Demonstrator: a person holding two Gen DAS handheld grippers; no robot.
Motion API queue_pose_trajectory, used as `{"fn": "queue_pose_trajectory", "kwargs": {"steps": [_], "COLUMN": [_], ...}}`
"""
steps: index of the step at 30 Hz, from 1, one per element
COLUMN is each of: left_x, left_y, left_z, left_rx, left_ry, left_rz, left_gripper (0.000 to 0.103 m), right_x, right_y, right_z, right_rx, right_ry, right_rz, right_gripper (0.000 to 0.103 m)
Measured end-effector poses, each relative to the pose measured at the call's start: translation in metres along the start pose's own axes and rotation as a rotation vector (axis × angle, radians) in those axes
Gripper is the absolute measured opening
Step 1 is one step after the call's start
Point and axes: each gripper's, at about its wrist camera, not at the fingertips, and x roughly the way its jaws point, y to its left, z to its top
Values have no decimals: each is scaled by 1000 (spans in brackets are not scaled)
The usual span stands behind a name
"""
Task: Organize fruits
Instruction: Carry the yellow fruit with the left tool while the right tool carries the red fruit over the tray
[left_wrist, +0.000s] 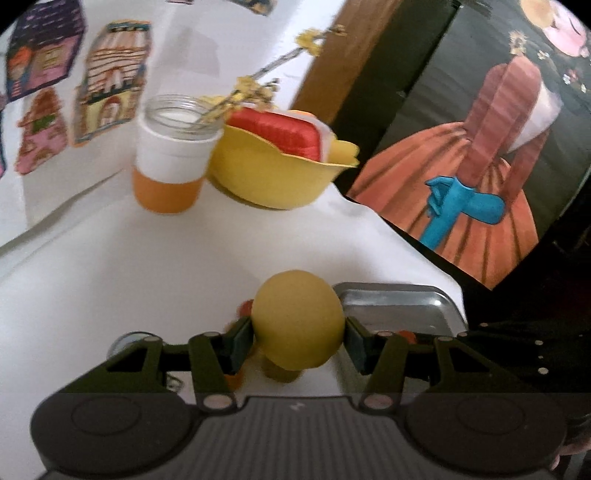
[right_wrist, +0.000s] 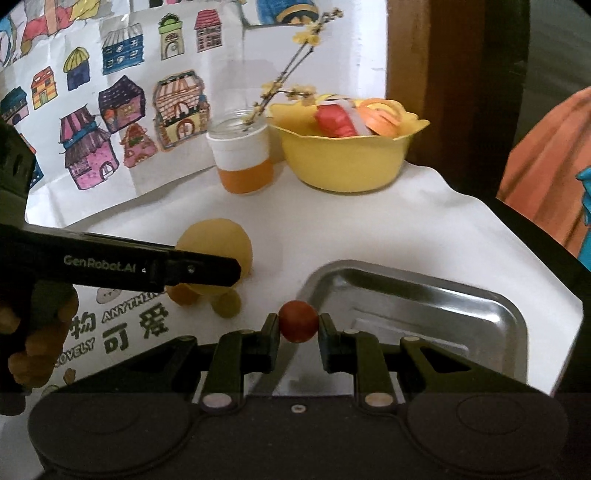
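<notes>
Nearest the left wrist camera, the left gripper (left_wrist: 298, 341) has its fingers (left_wrist: 242, 341) pinching a round yellow fruit (left_wrist: 298, 325) from both sides, lifted above the white desk (left_wrist: 110, 258). Beside it, the right gripper (right_wrist: 298, 326) has its fingers (right_wrist: 271, 332) squeezed on a small red fruit (right_wrist: 298, 321), just at the near-left corner of the metal tray (right_wrist: 424, 295). An orange fruit (right_wrist: 183, 293) and a small yellow-green fruit (right_wrist: 226, 304) lie on the desk under the left gripper. Farther back stand a glass jar (right_wrist: 242, 162) with flower twigs (right_wrist: 291, 74) and a yellow bowl (right_wrist: 343, 162) of toy food, touching each other
</notes>
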Motion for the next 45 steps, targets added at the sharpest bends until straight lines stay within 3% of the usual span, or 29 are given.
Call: {"fn": "queue_pose_trajectory", "kwargs": {"steps": [22,45], "left_x": [22,31], "left_y": [-62,-76], "left_z": [-35,-47], "left_rx": [72,108], "left_ry": [83,119], "left_rz": [-60,-62], "left_gripper": [58,58], "right_x": [-24,-21], "right_y": [-25,-27], "right_z": [-48,-61], "right_rx": [83,100], "right_ry": [38,68], "right_rz": [-55,-54], "right_gripper": [23,24]}}
